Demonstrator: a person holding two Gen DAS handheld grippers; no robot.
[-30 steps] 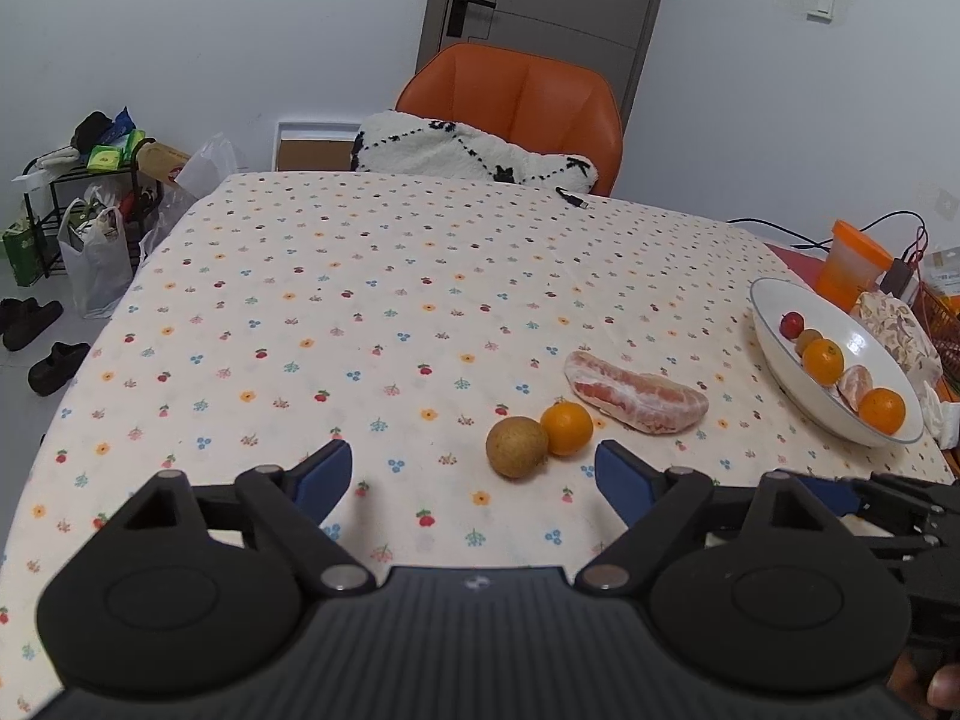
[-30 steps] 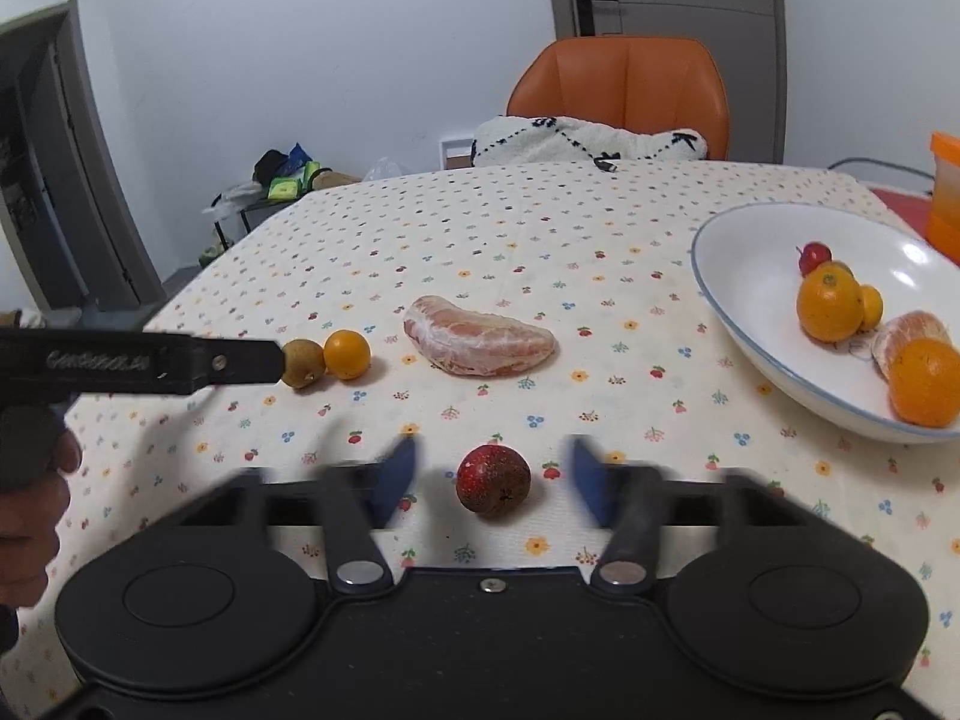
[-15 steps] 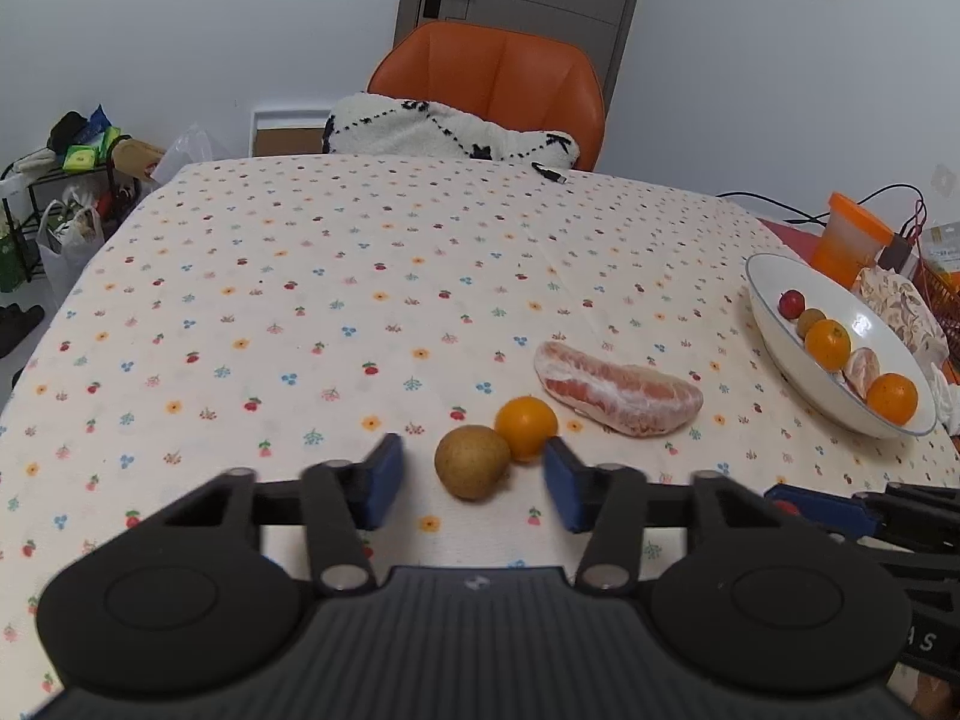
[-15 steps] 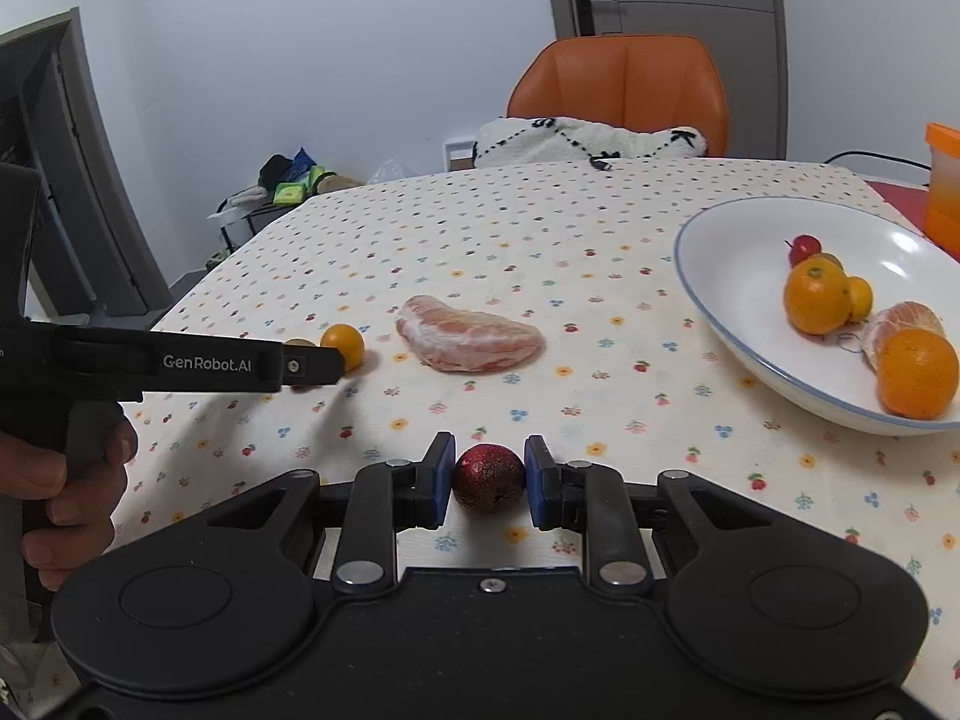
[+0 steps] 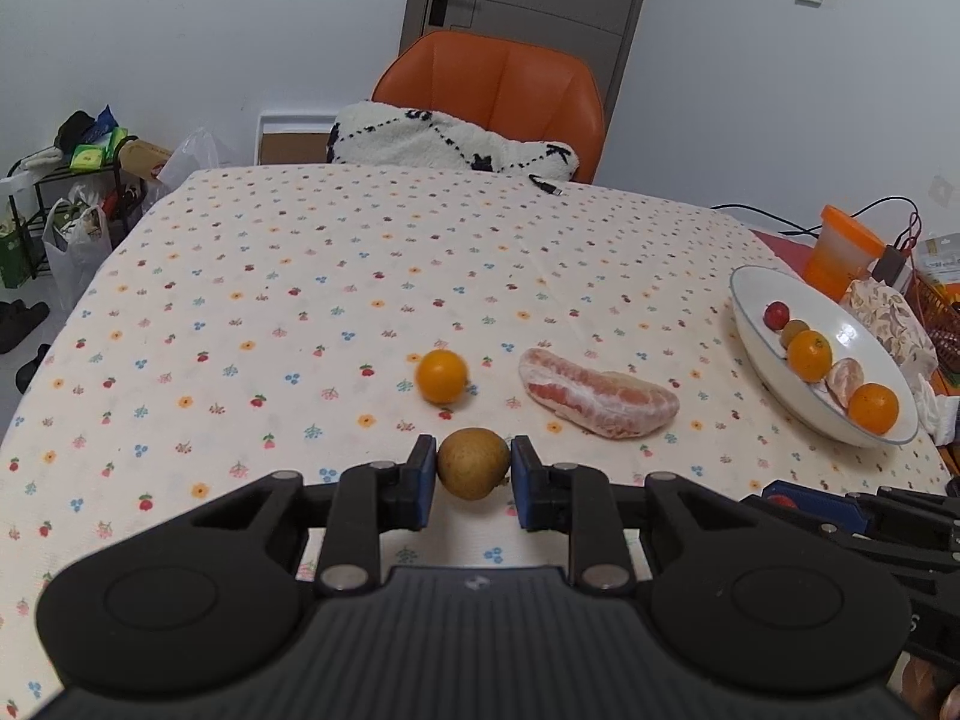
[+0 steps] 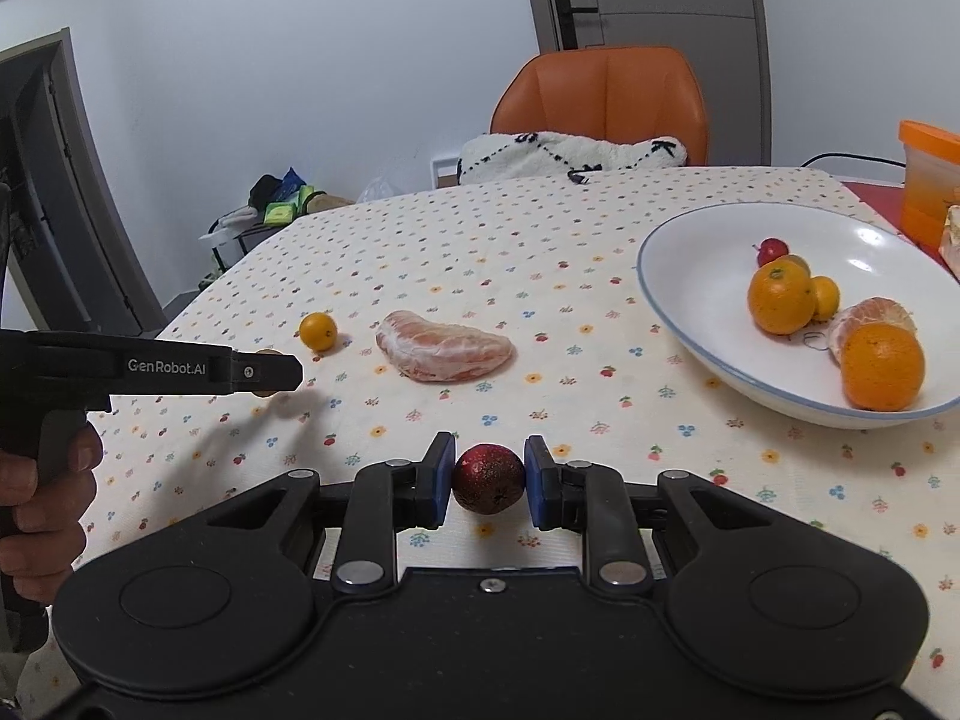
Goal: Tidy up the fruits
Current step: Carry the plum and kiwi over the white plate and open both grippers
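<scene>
Left claw [image 5: 473, 474]: clamped on the brown round fruit [image 5: 473, 463], blue pads pressed to both its sides, nearer the camera than the white bowl [image 5: 774, 354].
Right claw [image 6: 488, 480]: clamped on the dark red fruit [image 6: 488, 478], held in front of the white bowl, to its left.
Hand [image 6: 42, 492]: grips the left tool's handle, at the left edge of the right wrist view.
Surface [image 5: 300, 276]: flower-print cloth, carrying all the fruit and the white bowl.
Small orange fruit [image 5: 442, 375]: lies loose on the cloth, well to the left of the white bowl.
Peeled pomelo segment [image 5: 594, 401]: lies between the small orange fruit and the white bowl, touching neither.
White bowl: holds two oranges, a peeled mandarin, a small yellow fruit and a small red one.
Orange cup [image 5: 840, 252]: just behind the white bowl.
Orange chair [image 5: 498, 90]: beyond the surface's far edge, far behind the white bowl, with a white cushion [image 5: 444, 144] on its seat.
</scene>
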